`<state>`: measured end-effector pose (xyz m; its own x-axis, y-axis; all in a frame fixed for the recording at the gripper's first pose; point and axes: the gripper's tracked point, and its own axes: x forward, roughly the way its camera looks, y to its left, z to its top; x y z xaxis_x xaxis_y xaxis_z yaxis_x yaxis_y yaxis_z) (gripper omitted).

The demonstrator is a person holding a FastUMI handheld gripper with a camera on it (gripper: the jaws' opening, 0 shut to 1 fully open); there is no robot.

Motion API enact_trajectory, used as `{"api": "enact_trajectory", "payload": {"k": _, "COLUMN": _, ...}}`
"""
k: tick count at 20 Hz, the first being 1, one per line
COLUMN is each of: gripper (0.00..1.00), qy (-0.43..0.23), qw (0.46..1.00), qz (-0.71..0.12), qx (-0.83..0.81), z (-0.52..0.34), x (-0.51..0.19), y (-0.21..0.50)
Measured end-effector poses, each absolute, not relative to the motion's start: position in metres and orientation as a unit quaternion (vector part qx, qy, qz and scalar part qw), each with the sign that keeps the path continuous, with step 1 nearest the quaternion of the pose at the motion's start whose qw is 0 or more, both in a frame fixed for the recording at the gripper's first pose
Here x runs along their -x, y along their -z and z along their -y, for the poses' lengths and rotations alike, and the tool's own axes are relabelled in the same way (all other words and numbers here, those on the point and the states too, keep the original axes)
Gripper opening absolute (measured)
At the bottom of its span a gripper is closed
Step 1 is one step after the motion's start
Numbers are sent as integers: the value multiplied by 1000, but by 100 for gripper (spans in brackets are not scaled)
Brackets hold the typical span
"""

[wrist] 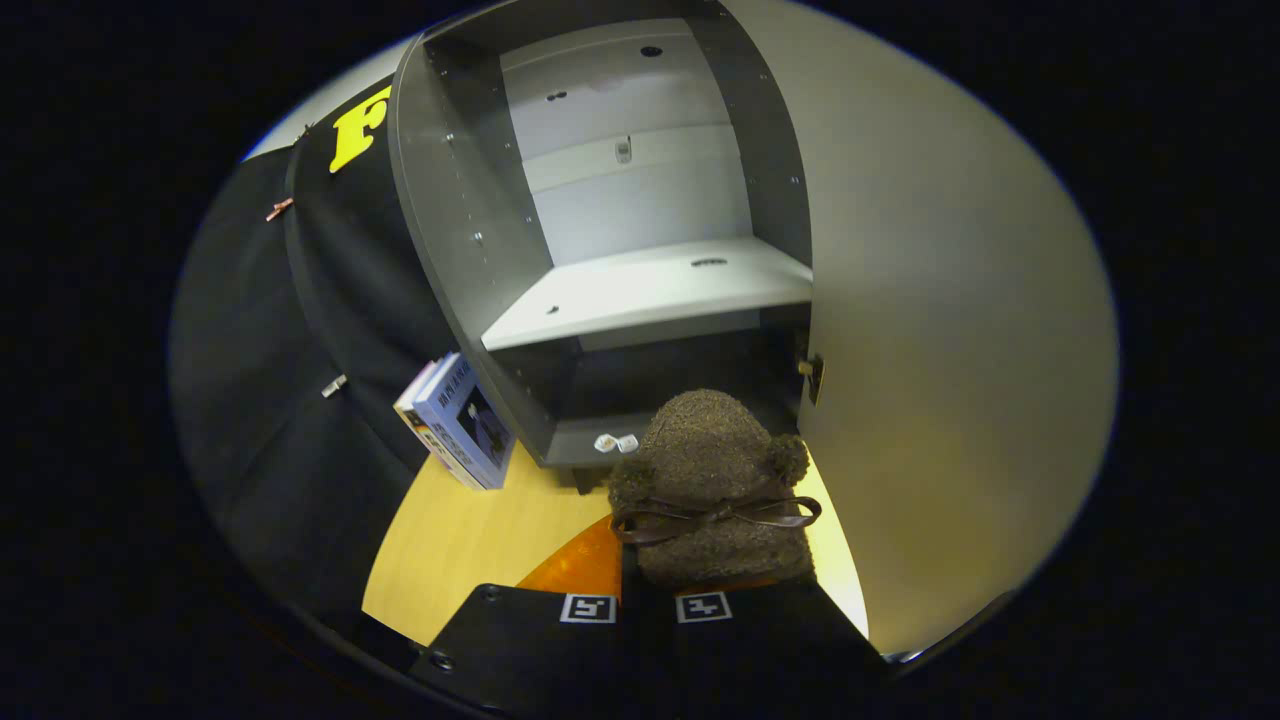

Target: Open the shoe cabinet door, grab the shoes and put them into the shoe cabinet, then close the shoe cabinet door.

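Observation:
A fuzzy brown shoe (pixel 712 480) with a dark ribbon bow and pom-poms sits between my fingers, toe pointing away toward the cabinet. My gripper (pixel 648 600) is shut on the shoe at its heel end, holding it above the wooden floor. Straight ahead stands the grey shoe cabinet (pixel 470 240), open, with a pale shelf (pixel 650 290) at mid height and a darker lower compartment just beyond the shoe's toe. The cabinet door (pixel 940 350) is swung wide open on the right side, its hinge (pixel 812 375) showing beside the lower compartment.
Several books (pixel 460 420) lean against the cabinet's left wall on the wooden floor (pixel 470 540). An orange patch (pixel 585 570) of floor lies under my fingers. Black cloth (pixel 290 400) hangs left of the cabinet.

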<state>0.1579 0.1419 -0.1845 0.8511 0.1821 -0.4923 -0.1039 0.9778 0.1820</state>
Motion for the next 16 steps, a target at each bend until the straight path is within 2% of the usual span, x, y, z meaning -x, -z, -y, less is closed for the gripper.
{"api": "enact_trajectory", "payload": {"k": 7, "gripper": 7, "qy": -86, "qw": 968, "qz": -231, "qx": -55, "z": -160, "x": -228, "y": 117}}
{"api": "enact_trajectory", "payload": {"k": 16, "gripper": 7, "qy": -93, "qw": 967, "qz": -233, "qx": -28, "z": -177, "x": -332, "y": 95}}
